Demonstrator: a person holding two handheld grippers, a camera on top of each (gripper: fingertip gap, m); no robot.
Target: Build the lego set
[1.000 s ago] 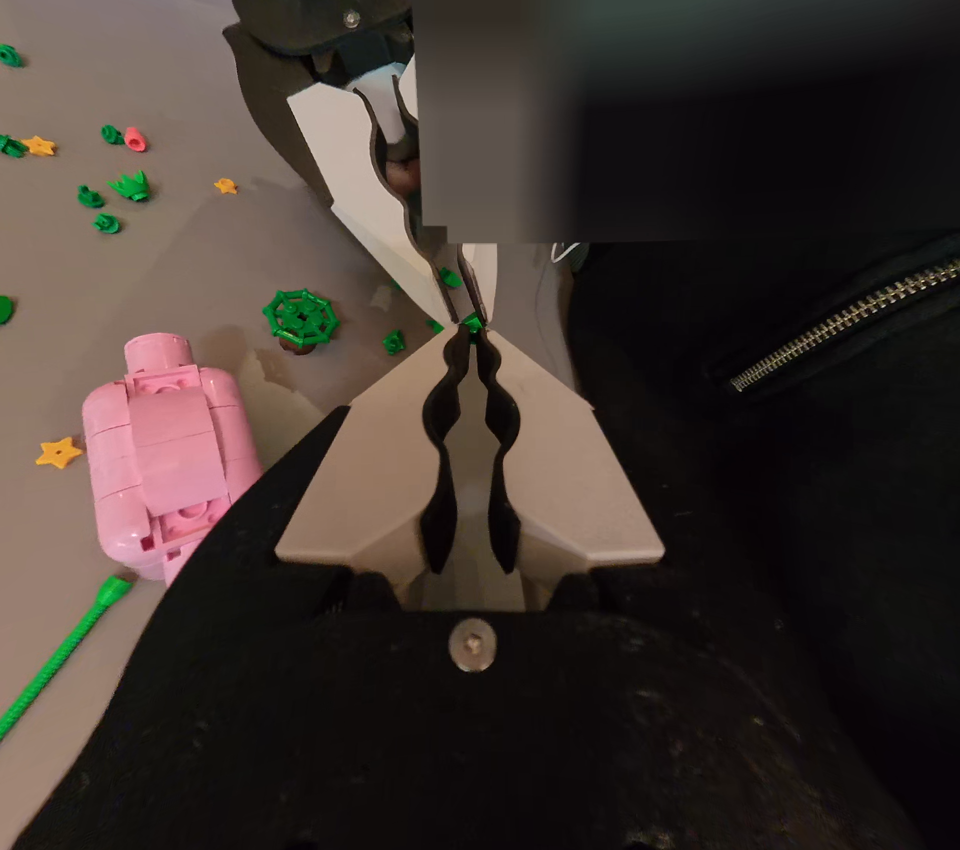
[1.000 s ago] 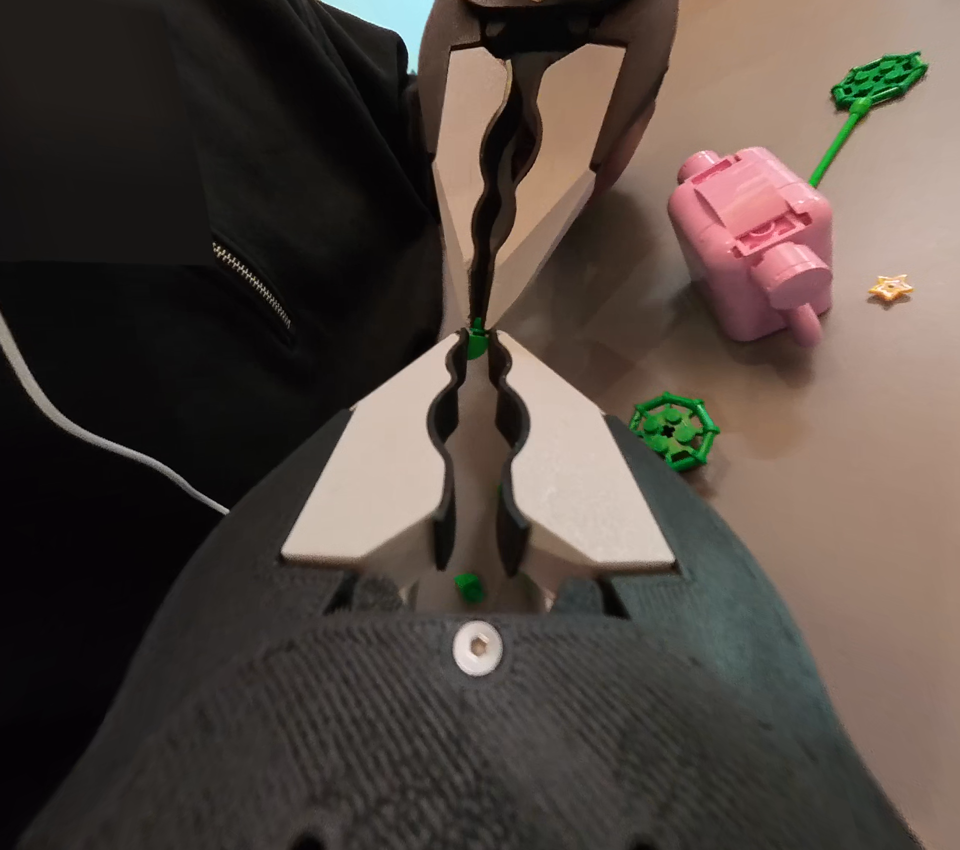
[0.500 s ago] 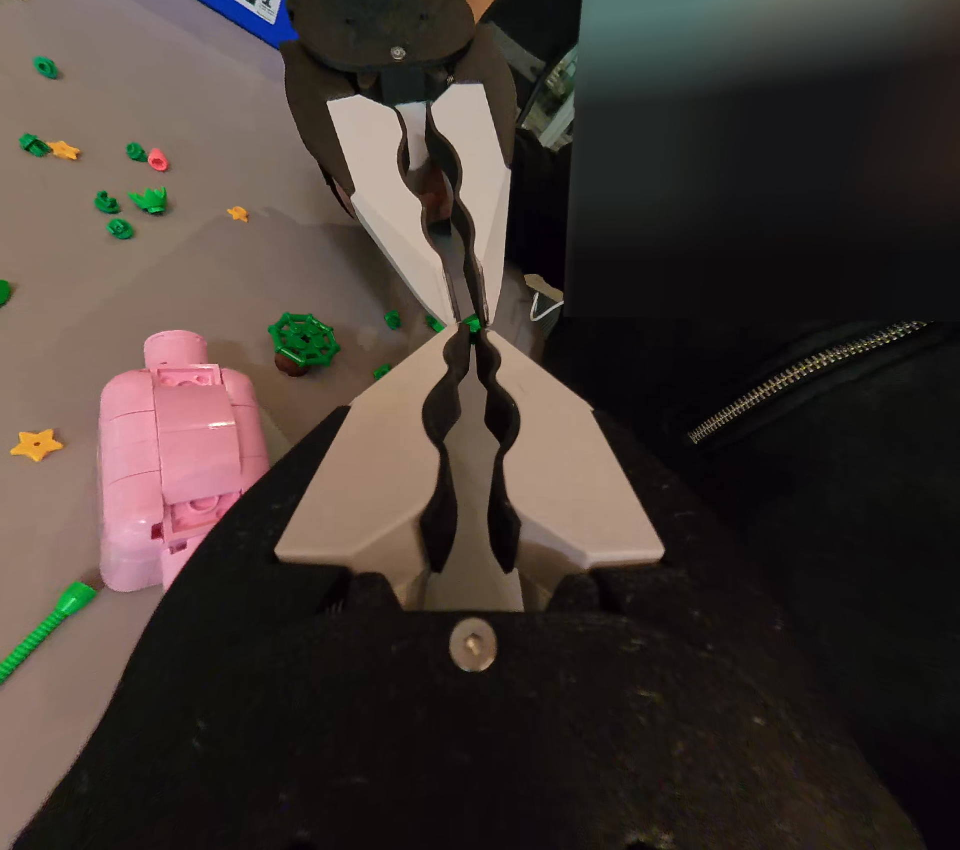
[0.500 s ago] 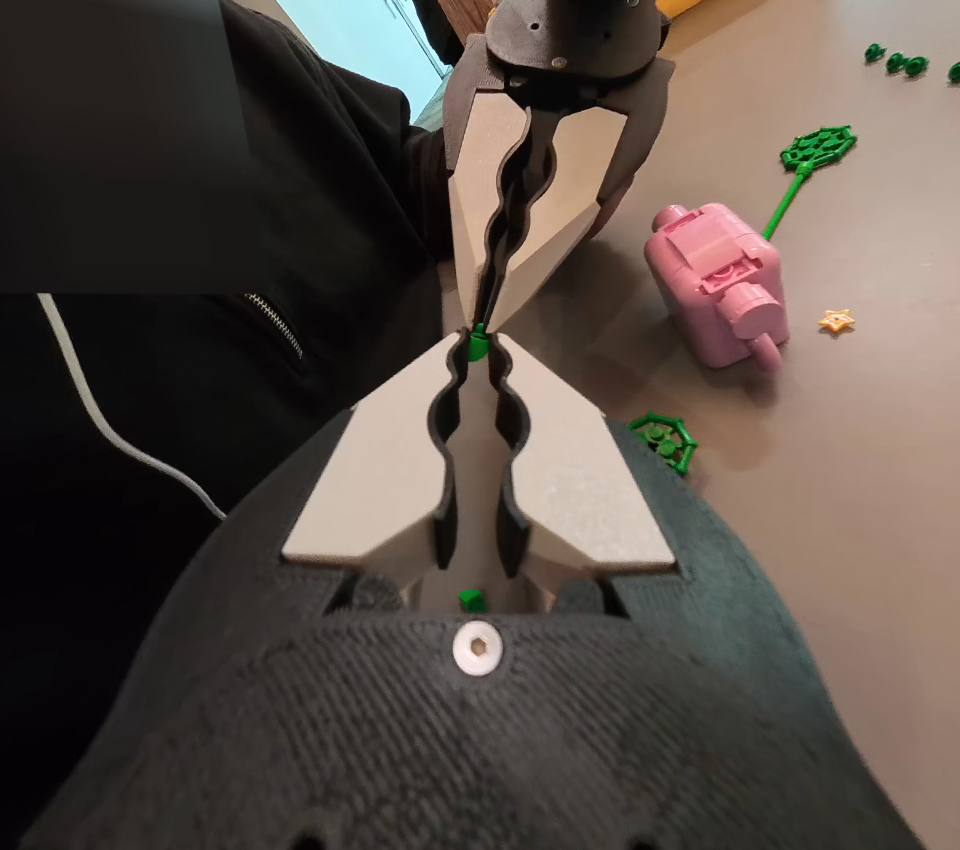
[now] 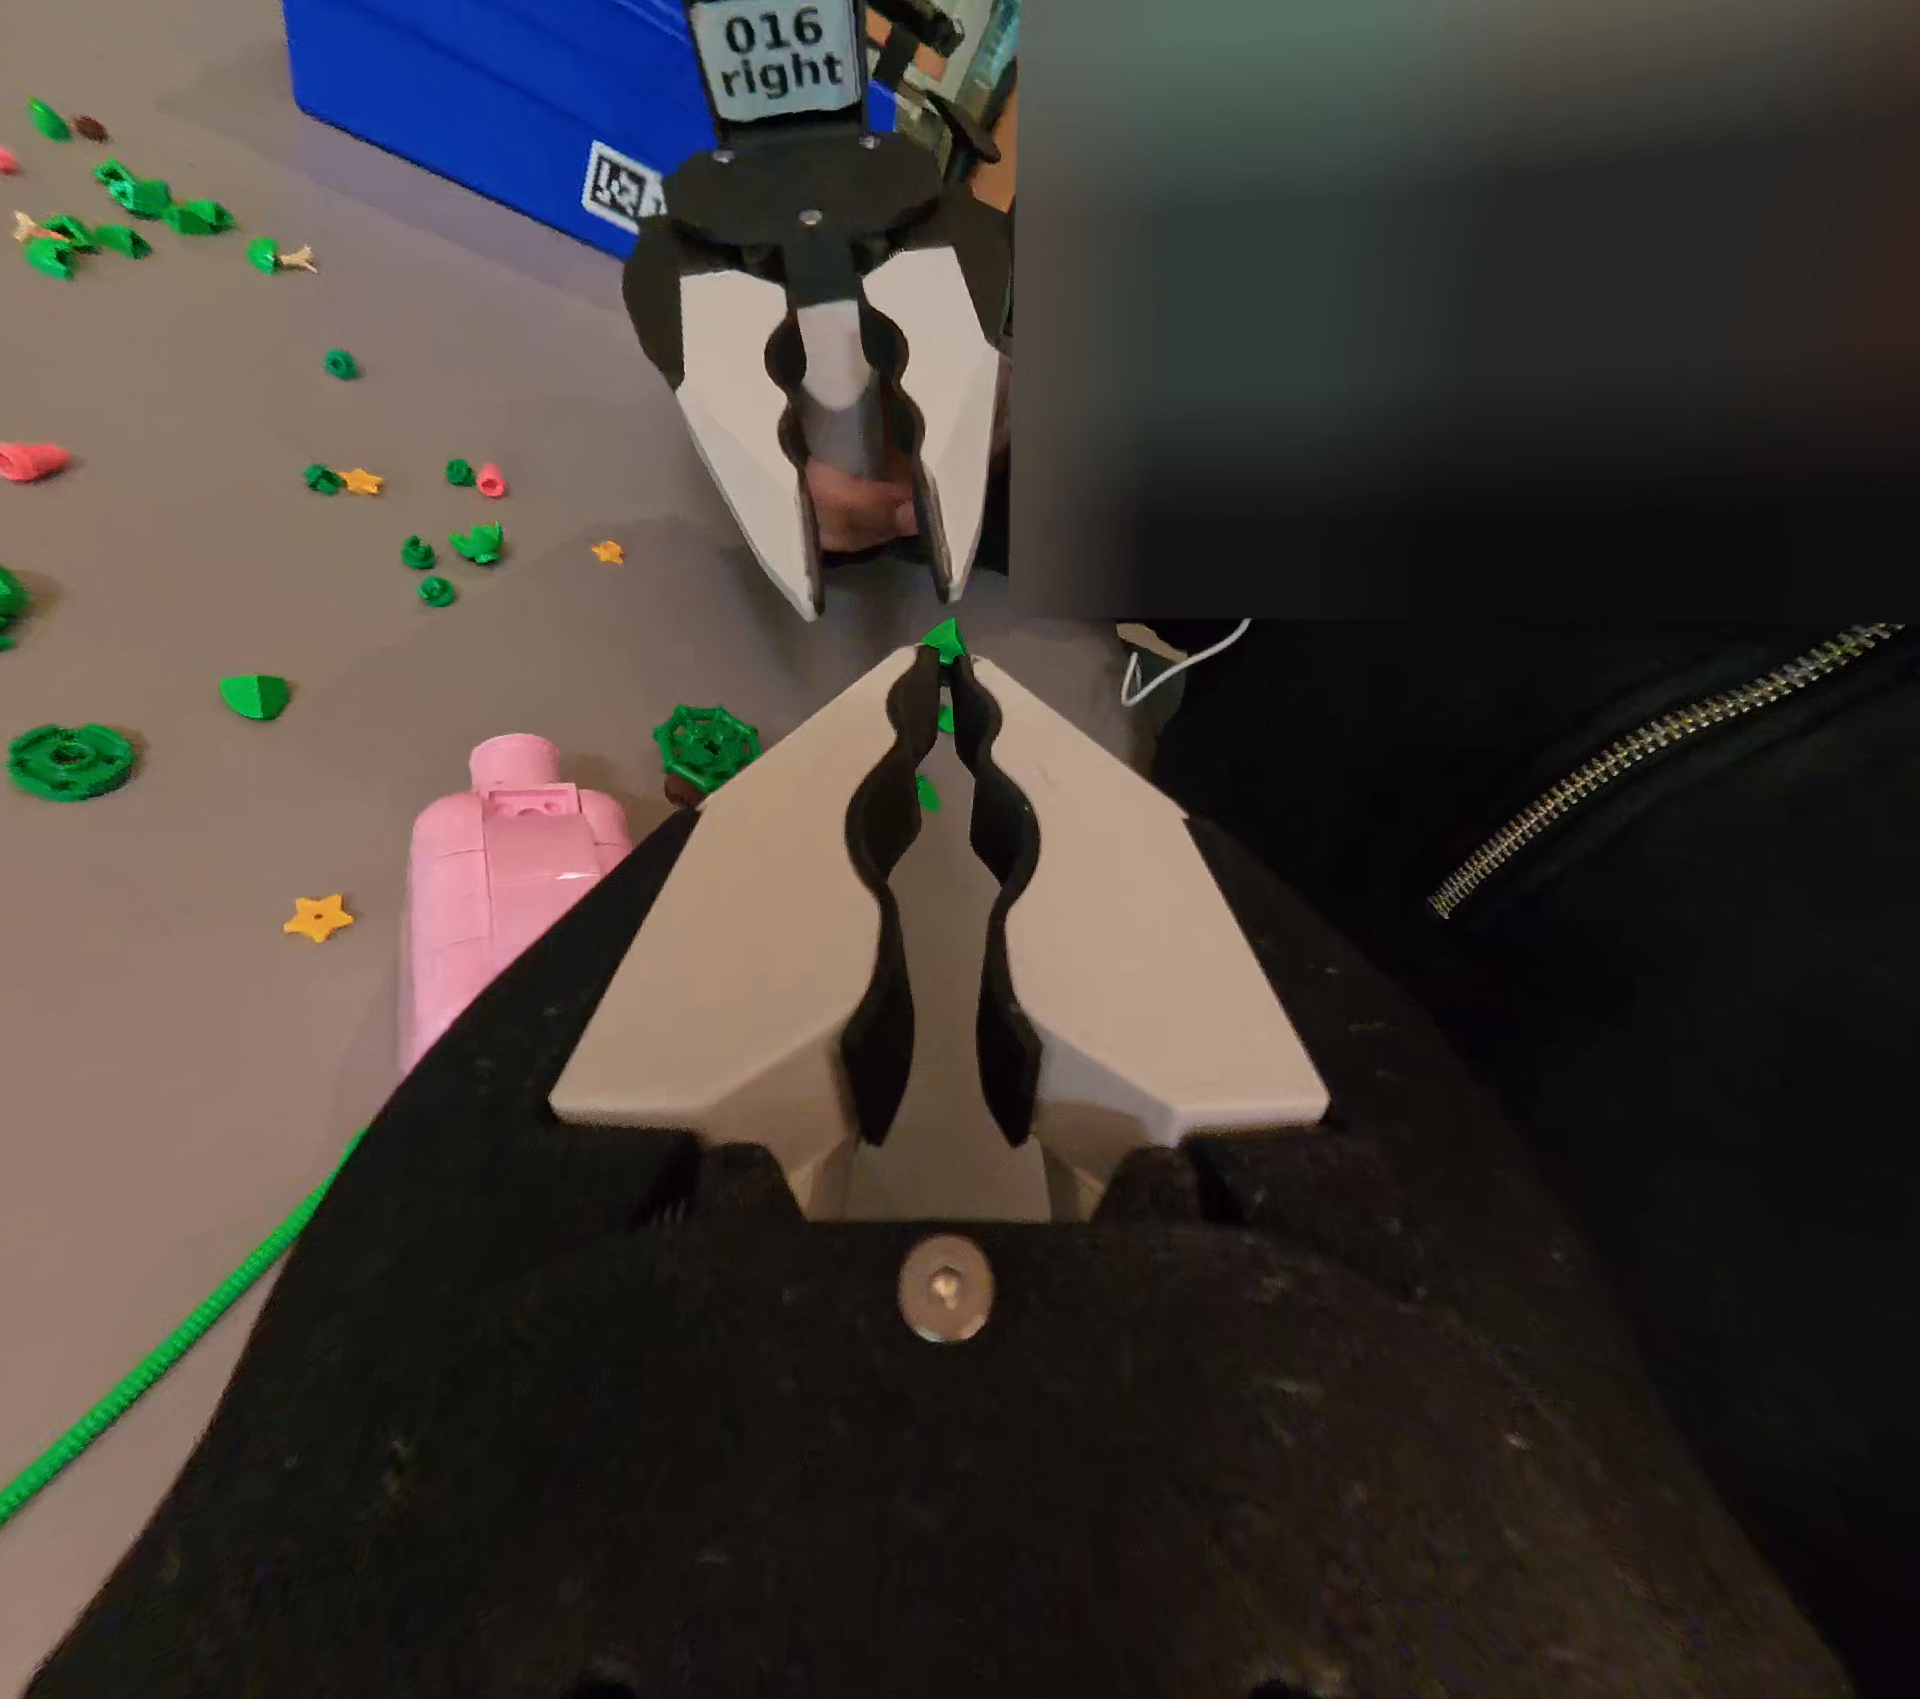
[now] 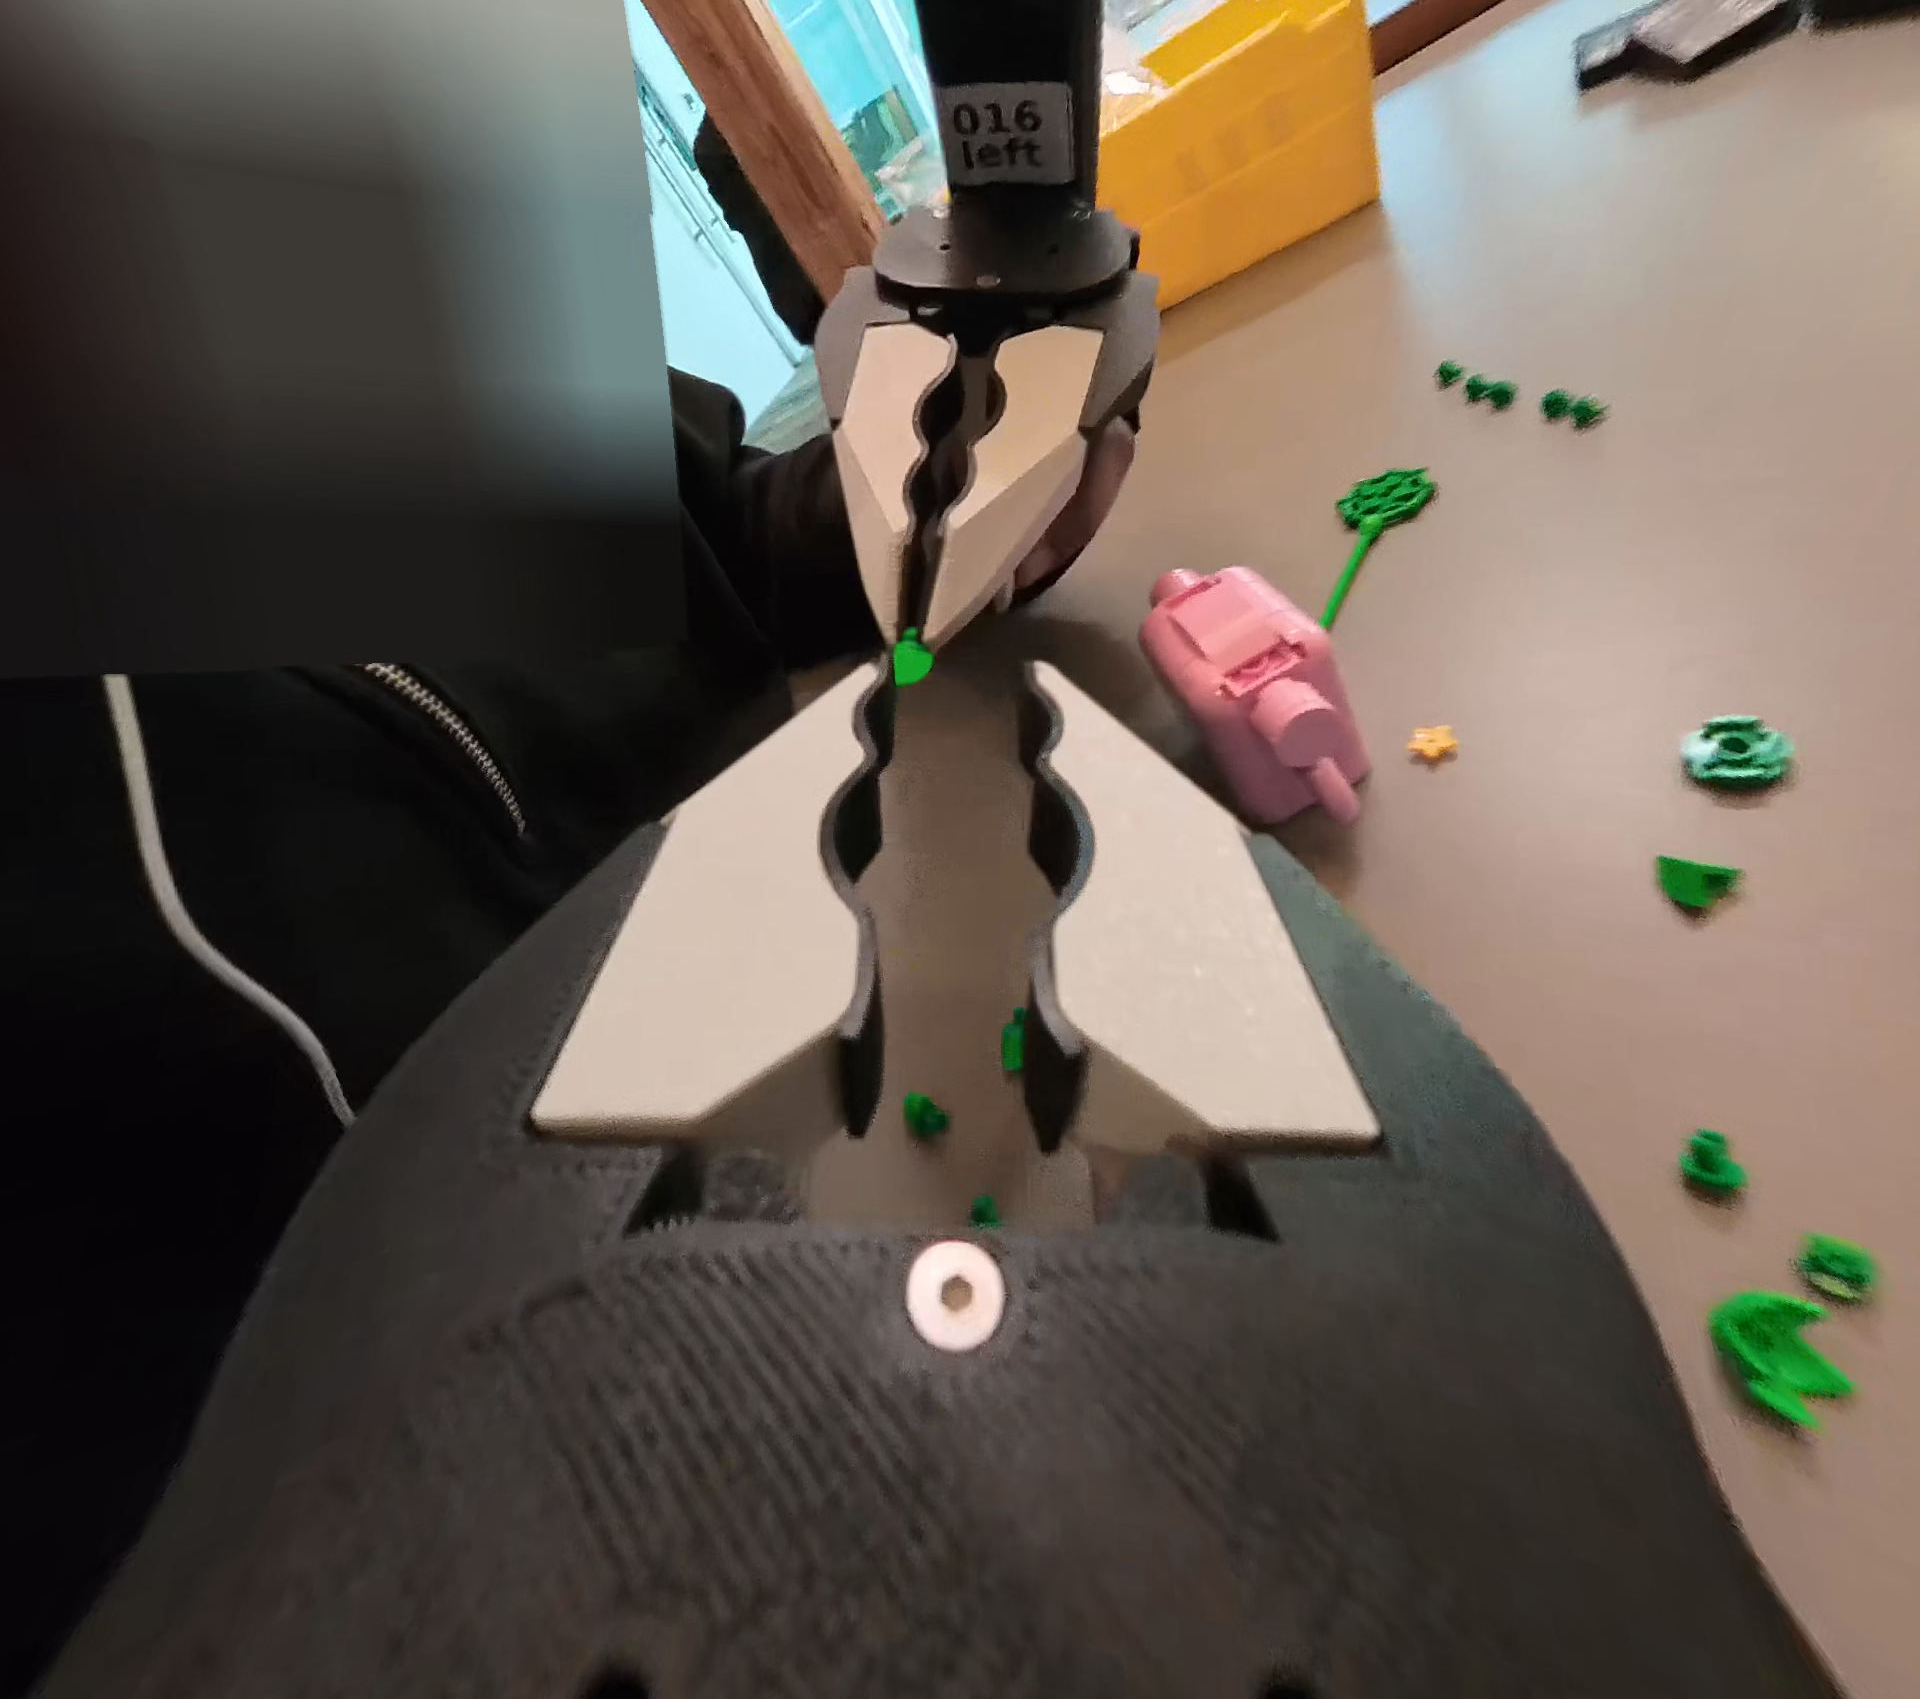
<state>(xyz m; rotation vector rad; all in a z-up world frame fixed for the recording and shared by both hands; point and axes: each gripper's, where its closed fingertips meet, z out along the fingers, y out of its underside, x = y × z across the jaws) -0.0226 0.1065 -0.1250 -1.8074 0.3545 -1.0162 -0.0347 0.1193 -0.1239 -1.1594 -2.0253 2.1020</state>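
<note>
Pinching a glossy green leaf piece (image 5: 943, 641), left gripper (image 5: 940, 662) jaws closed, right gripper (image 6: 961, 683) jaws parted, empty.

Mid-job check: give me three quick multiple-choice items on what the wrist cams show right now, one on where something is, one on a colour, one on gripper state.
1. Where does the pink lego block lie?
A. in the blue bin
B. on the grey table
C. between the right gripper's fingers

2. What colour is the small piece at the left gripper's tips?
A. green
B. orange
C. pink

3. How do the right gripper's fingers stand?
A. shut on the pink block
B. shut on the small piece
C. apart, holding nothing

Key: 1 B, it rests on the table beside the left gripper; 2 A, bright green in both views; 3 C, the right gripper shows a wide gap.
</note>
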